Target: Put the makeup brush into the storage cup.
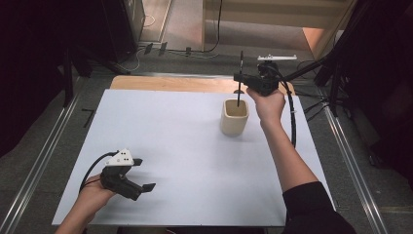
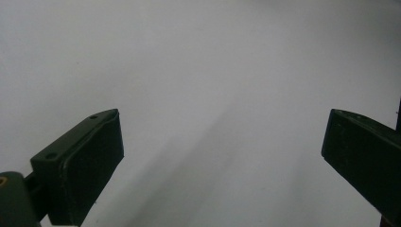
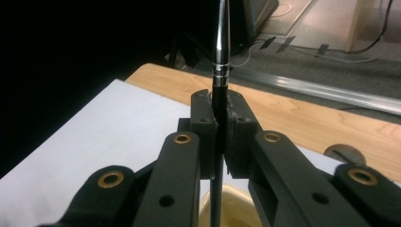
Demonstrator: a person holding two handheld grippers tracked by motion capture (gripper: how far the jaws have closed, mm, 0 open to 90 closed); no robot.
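My right gripper (image 1: 239, 78), clamped on the upright pen (image 1: 240, 80), holds it directly above the cup (image 1: 234, 118) at 6 o'clock.

The pen (image 3: 220, 71) looks like shiny black metal, with thin silver rings around it. The cup (image 1: 234, 117) is cream and smooth, and its inside looks a bit glossy in the right gripper view. The sheet (image 1: 185, 161) on the table is white, flat and matt, like paper or board. The table edge (image 3: 302, 118) is light wood with a smooth face. The right gripper (image 3: 221, 127) is dull black plastic with small brass rings. The pads (image 2: 90, 184) of the left gripper (image 1: 141, 174) look dark, matt and rubbery.
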